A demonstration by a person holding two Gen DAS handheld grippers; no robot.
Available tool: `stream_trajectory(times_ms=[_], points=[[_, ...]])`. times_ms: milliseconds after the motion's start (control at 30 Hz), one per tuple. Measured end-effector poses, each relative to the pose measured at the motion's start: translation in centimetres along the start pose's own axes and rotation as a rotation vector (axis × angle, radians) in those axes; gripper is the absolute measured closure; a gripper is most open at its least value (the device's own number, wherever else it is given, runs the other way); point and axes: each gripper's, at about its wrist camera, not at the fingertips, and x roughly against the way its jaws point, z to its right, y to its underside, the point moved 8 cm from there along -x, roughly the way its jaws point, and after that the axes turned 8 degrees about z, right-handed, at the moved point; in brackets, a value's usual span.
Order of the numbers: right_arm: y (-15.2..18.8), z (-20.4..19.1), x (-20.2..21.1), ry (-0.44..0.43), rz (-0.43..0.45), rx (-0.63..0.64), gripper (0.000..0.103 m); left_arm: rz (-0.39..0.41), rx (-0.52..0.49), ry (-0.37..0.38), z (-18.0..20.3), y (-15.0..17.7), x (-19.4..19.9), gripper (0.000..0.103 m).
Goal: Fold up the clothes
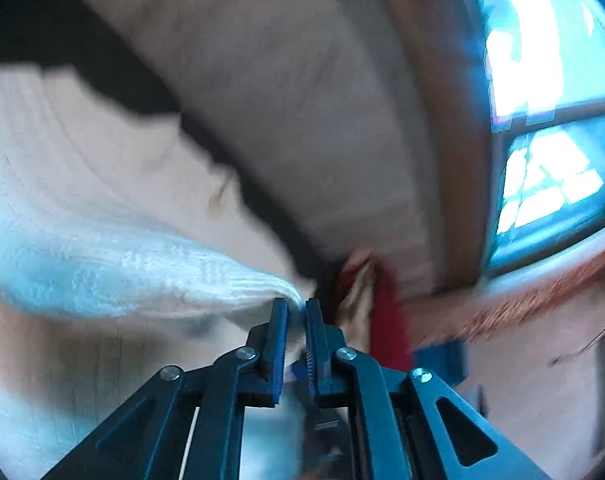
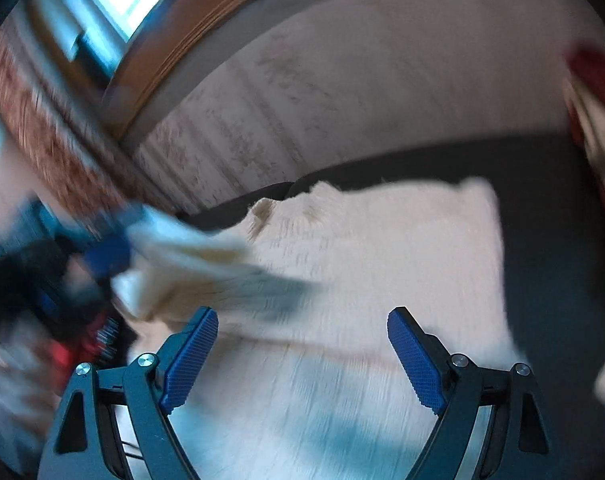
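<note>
Blurrily: cream sweater (image 2: pixel 374 248) spread on dark sofa (image 2: pixel 550 240) below patterned wall (image 2: pixel 270 120) and window (image 1: pixel 542 80). Left gripper (image 1: pixel 296 308) fingers narrow, pinching sweater's edge; right gripper (image 2: pixel 302 320) fingers wide, empty above sweater. Red cloth (image 1: pixel 386 312) beyond.

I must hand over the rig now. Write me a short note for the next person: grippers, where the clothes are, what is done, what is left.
Left gripper: jaws nearly closed on a pinch of the white knit sweater, which stretches away to the left of it.
Right gripper: open, nothing between the fingers, above the sweater's body.
Sweater: mostly spread flat on the dark surface; one part is lifted by the left gripper.
Done: cannot tell how many folds; pictures are blurred.
Left: lay the held part over the body, then finish folding.
</note>
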Motion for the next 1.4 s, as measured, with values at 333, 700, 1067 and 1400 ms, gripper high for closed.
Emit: stream_trajectory(times_ms=[333, 700, 1067, 1400], points=[[6.1, -3.3, -0.1, -0.297, -0.12, -0.356, 0.014, 0.028, -0.182, -0.072, -4.6, 4.0, 6.6, 0.08], [7.2, -5.8, -5.3, -0.13, -0.105, -0.381, 0.023, 0.209, -0.144, -0.246, -14.5, 1.4, 12.5, 0.08], [5.9, -2.6, -6.0, 0.083, 0.053, -0.555, 0.063, 0.242, -0.234, -0.179, -15.6, 1.9, 13.4, 0.084], [2.1, -6.9, -4.8, 0.119, 0.007, -0.113, 0.096, 0.218, -0.166, -0.149, -15.7, 1.2, 13.5, 0.08]])
